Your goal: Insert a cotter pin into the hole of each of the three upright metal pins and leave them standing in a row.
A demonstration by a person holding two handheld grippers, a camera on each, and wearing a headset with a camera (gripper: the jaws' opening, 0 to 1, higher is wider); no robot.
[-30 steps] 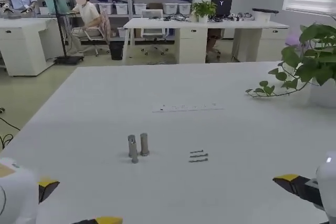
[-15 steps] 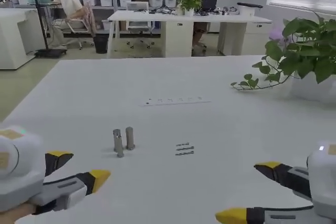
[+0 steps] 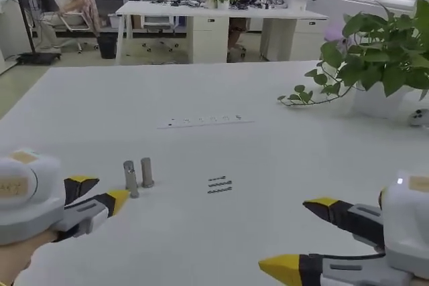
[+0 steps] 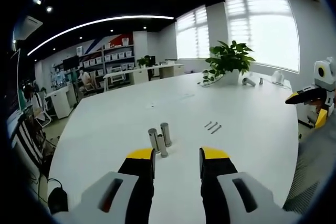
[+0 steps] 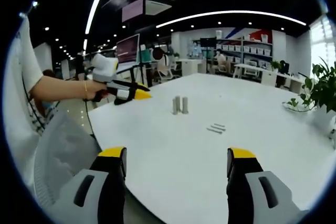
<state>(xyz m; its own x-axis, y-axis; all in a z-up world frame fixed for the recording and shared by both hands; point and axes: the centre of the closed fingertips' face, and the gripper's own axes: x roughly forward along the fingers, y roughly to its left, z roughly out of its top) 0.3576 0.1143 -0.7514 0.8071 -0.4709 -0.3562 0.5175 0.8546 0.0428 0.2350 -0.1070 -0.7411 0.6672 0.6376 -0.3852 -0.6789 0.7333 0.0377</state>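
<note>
Three short metal pins (image 3: 137,177) stand upright and close together on the white table, left of centre. Three small cotter pins (image 3: 219,185) lie side by side to their right. My left gripper (image 3: 106,189) hovers open just left of the metal pins, nothing between its fingers. Its own view shows the metal pins (image 4: 159,139) straight ahead of the left gripper (image 4: 177,156), with the cotter pins (image 4: 212,126) beyond to the right. My right gripper (image 3: 289,236) is wide open near the front right, short of the cotter pins (image 5: 216,128) and metal pins (image 5: 179,105).
A potted plant (image 3: 375,51) with trailing stems stands at the table's right edge, and a small white object (image 3: 421,117) lies beside it. A flush socket strip (image 3: 204,121) sits in the table behind the pins. Desks, shelves and seated people are far behind.
Both grippers have come up and forward into the head view, the left one nearing the metal pins. The head camera has shifted; the pins and cotter pins lie as before.
</note>
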